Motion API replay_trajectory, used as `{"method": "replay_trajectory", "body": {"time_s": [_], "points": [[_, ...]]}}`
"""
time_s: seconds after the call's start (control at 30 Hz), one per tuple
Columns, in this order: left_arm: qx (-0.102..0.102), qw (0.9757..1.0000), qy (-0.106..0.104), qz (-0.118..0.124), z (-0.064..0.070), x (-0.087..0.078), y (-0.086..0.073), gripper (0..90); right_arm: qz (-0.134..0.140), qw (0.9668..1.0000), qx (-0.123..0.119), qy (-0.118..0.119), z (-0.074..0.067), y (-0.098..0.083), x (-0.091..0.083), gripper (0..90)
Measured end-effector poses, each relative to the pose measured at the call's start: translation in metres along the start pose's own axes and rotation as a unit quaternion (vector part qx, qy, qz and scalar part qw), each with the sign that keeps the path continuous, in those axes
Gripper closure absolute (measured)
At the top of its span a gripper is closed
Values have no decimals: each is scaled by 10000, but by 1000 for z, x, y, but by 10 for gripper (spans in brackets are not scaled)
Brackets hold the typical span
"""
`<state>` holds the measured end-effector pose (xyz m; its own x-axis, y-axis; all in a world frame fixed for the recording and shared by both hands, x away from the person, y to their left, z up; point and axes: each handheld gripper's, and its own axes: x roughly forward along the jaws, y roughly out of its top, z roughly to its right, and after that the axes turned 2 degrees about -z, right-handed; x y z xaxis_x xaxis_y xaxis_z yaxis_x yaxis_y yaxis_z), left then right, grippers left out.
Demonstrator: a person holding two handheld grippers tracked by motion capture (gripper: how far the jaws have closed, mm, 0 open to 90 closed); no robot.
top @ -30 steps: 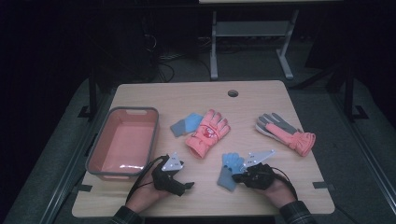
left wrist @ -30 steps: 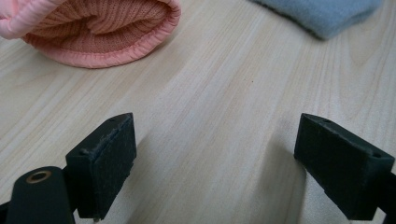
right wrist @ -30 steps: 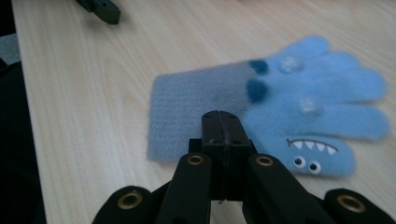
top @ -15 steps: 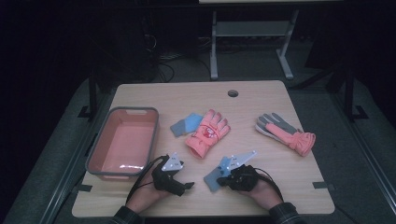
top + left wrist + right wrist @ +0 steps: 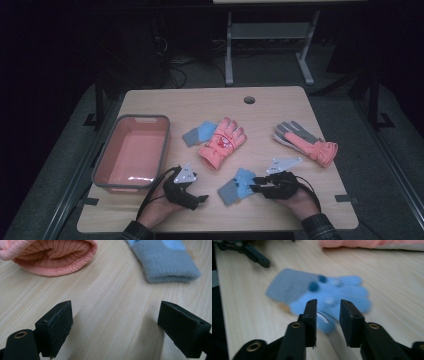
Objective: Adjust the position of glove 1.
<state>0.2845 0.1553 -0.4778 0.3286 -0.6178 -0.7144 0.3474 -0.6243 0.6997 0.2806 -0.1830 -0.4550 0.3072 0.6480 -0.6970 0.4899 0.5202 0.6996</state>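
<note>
Right gripper (image 5: 255, 184) fingers just parted, blue glove (image 5: 239, 186) released onto surface (image 5: 280, 107), lying between them; left gripper (image 5: 200, 198) fingers spread, empty. Glove placed nearer.

The blue glove (image 5: 322, 297) is motion-blurred in the right gripper view, its thumb behind the tongs.

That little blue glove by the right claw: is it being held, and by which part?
No hold now. The right claw has just been opening; its jaws stand apart above the blue glove, which lies flat on the table, thumb below the gap.
</note>
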Motion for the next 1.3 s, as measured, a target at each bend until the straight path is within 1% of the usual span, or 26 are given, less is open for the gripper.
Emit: {"method": "replay_trajectory", "body": {"time_s": [0.07,0.13,0.23,0.27,0.3,0.33,0.37,0.4,0.43,0.47,0.53,0.57,0.6,0.67,0.77,0.8,0.83,1.0,1.13,1.17,1.2,1.23,1.3], "points": [[-22,10000,-10,9,1,0,0,121,21,9998,127,-178,5,-5,-7,563],[-13,10000,-22,12,1,1,0,122,80,9992,142,-370,11,-11,-13,474],[-2,10000,-30,-11,2,1,1,121,78,9977,185,-648,18,-21,-18,374],[23,10000,-24,-38,1,1,1,121,51,9973,219,-702,21,-24,-18,356],[23,10000,-24,-38,1,1,1,122,51,9973,219,-702,21,-24,-18,356],[47,9999,-32,-117,1,1,3,123,30,9964,287,-796,26,-30,-19,304],[47,9999,-32,-117,1,1,3,127,30,9964,287,-796,26,-30,-19,304],[64,9998,-66,-162,2,1,5,133,5,9956,379,-862,32,-34,-20,262],[57,9998,-69,-176,3,1,6,133,10,9948,440,-919,34,-35,-19,245],[88,9996,-89,-252,3,1,7,133,17,9941,464,-975,36,-37,-19,233],[94,9995,-102,-299,3,-1,9,135,-13,9932,463,-1067,37,-39,-17,204],[94,9995,-102,-299,3,-1,9,136,-13,9932,463,-1067,37,-39,-17,204],[102,9995,-117,-266,4,-4,13,136,22,9926,407,-1142,38,-41,-14,173],[114,9996,-117,-237,4,-5,15,137,44,9924,392,-1168,38,-41,-14,167],[113,9997,-108,-174,2,-9,24,137,46,9923,339,-1187,37,-42,-12,135],[113,9997,-108,-174,2,-9,24,137,46,9923,339,-1187,37,-42,-12,135],[120,9998,-100,-128,2,-12,30,137,43,9923,332,-1194,37,-42,-12,130],[42,9999,-117,-26,0,-14,45,139,36,9922,357,-1195,37,-42,-12,130],[14,10000,-63,-32,-5,-13,58,143,38,9922,357,-1194,37,-42,-12,130],[14,10000,-63,-32,-5,-13,58,159,37,9922,358,-1193,37,-42,-12,130],[-21,10000,-52,33,-10,-13,64,184,39,9922,356,-1194,37,-42,-12,130],[-41,10000,-31,35,-12,-13,68,203,37,9922,359,-1192,37,-42,-12,130],[-23,10000,84,22,-18,-13,75,212,37,9922,359,-1191,37,-42,-12,130]]}}
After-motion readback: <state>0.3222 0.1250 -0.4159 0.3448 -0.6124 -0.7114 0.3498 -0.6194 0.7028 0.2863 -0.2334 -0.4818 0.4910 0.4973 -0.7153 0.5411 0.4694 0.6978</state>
